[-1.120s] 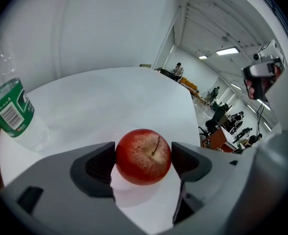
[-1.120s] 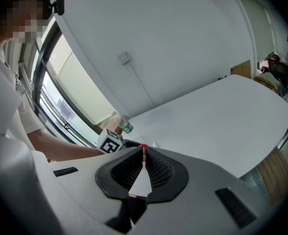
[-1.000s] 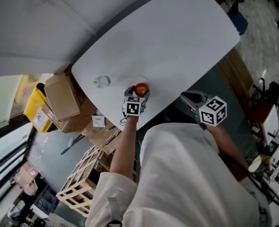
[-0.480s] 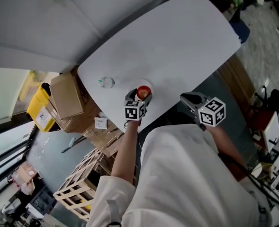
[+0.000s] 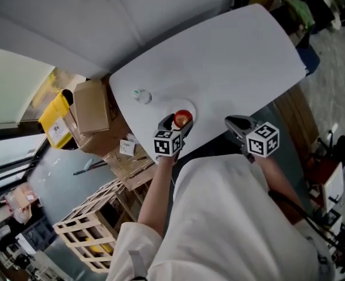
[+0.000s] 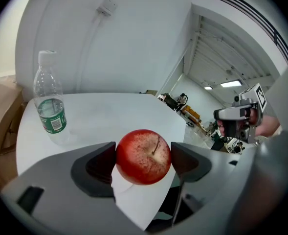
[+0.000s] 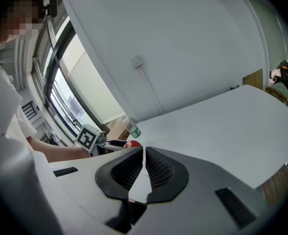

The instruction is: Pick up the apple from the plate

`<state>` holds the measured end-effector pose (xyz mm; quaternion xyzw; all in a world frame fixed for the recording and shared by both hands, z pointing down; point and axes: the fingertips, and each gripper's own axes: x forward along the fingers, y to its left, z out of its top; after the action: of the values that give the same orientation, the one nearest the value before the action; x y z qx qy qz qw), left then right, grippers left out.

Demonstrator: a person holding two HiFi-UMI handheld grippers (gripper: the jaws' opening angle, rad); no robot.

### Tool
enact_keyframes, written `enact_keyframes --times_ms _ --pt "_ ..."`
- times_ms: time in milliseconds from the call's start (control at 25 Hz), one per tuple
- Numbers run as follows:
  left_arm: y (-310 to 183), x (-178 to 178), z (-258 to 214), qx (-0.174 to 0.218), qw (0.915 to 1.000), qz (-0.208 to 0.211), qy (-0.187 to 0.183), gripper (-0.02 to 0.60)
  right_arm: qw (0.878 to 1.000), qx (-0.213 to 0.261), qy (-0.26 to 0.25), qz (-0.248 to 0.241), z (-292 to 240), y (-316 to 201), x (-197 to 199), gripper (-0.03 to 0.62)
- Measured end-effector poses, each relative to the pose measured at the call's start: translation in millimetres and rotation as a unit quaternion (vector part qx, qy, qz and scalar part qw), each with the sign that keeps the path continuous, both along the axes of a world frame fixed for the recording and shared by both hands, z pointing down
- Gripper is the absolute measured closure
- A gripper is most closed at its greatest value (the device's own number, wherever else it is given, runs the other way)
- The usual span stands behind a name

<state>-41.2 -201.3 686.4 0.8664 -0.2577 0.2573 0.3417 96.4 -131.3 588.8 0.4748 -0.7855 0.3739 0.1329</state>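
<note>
Since a second ago the left tongs (image 6: pixel 144 161) have drawn back with the apple (image 6: pixel 144 156), which now sits lower in the head view and closer to the near edge of the white bench (image 5: pixel 231 57), farther from the water bottle (image 5: pixel 141 95) than it was. From where I stand the apple is round and deep red with fine pale speckling, its short brown stem tipped toward the right of the left gripper view and a dull shine across its top. It hangs between the two grey pads (image 6: pixel 100 163), one pressing each side, so the tongs are clamped on the fruit, with the bench surface and its edge showing beneath it; I cannot make out the plate against the white top. The person's left forearm (image 5: pixel 157 186) runs straight up from the white sleeve at bottom centre of the head view to the marker cube (image 5: pixel 167 143), wrist level, tongs pointing up and slightly right. The right tongs (image 7: pixel 143 168), at centre right of the head view, are held off the bench edge, angled up and left toward it, their ribbed pads meeting with nothing between them. The clear bottle with its green label stands upright at the upper left of the left gripper view, well apart from the apple.
</note>
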Motion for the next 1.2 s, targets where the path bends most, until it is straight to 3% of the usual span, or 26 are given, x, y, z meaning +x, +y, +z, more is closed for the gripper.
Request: enact_keyframes --times_ms 480,920,1200 --pt "24 12 -50 0.019 0.9936 -0.108 0.023 0.227 0.995 0.016 -0.017 -0.093 -5 -6 21 0.554" --pt "65 25 -80 0.039 0.9783 -0.201 0.03 0.227 0.988 0.02 -0.037 -0.148 -3 16 66 0.554" --pt "104 42 -95 0.055 0.9691 -0.239 0.026 0.227 0.978 0.03 -0.041 -0.203 -9 39 75 0.554"
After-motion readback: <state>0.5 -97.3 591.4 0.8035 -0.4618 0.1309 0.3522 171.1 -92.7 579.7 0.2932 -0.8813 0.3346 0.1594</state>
